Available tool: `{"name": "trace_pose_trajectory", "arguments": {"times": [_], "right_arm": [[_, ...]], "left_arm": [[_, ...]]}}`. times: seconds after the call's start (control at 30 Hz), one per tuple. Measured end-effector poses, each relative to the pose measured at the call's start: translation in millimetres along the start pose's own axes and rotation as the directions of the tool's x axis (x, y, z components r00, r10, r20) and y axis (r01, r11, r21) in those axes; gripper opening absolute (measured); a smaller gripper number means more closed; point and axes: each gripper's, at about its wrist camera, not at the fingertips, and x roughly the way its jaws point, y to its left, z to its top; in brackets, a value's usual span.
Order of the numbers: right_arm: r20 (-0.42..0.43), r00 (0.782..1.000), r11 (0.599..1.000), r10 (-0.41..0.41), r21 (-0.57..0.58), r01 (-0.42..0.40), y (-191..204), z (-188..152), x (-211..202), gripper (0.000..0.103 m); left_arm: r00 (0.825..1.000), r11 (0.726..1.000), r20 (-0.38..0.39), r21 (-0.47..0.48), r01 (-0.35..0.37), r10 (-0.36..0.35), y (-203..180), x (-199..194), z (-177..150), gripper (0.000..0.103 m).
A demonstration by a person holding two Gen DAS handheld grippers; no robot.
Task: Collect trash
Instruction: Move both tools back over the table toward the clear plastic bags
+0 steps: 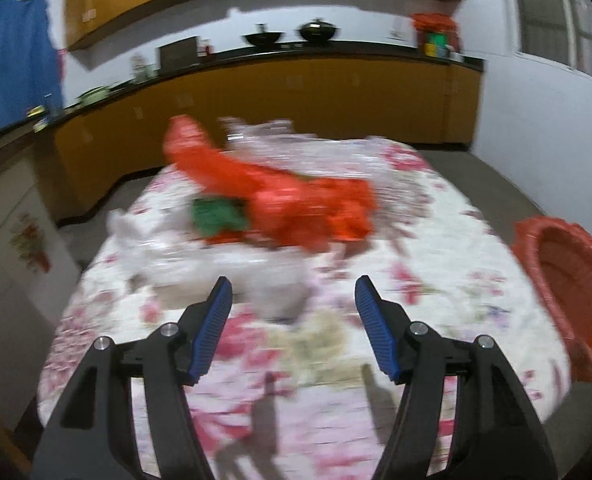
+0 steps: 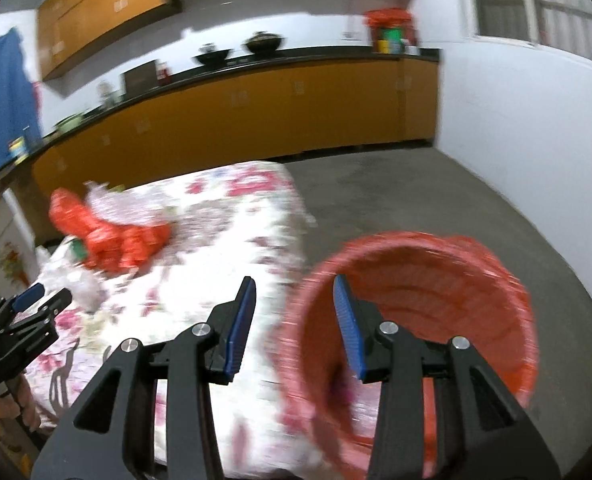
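Trash lies on a floral-clothed table point(image 1: 436, 280) beside a red woven plastic basket point(image 2: 436, 264).
Left gripper point(image 1: 293, 300) and right gripper point(image 2: 296, 300) hang released, empty, near a crumpled red plastic bag point(image 1: 296, 204).

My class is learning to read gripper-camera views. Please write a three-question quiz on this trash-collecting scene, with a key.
1. True or false: the left tool is clamped on the red plastic bag.
2. Which tool has the red basket right in front of it? A) left B) right
3. Fill in: the bags lie on a table covered by a ______ cloth.

Key: 1. False; its jaws stand open and empty, short of the bag. 2. B; the basket sits at the table's edge. 3. Floral.
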Motion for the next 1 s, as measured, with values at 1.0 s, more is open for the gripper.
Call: {"name": "trace_pose_trajectory", "arguments": {"times": [1.0], "right_arm": [[-0.319,0.888,0.869,0.331,-0.264,-0.419,255,-13,171,0.042]], "left_arm": [[0.978,0.932,-0.011,-0.301,-0.201,0.207,169,3,-19,0.072]]}}
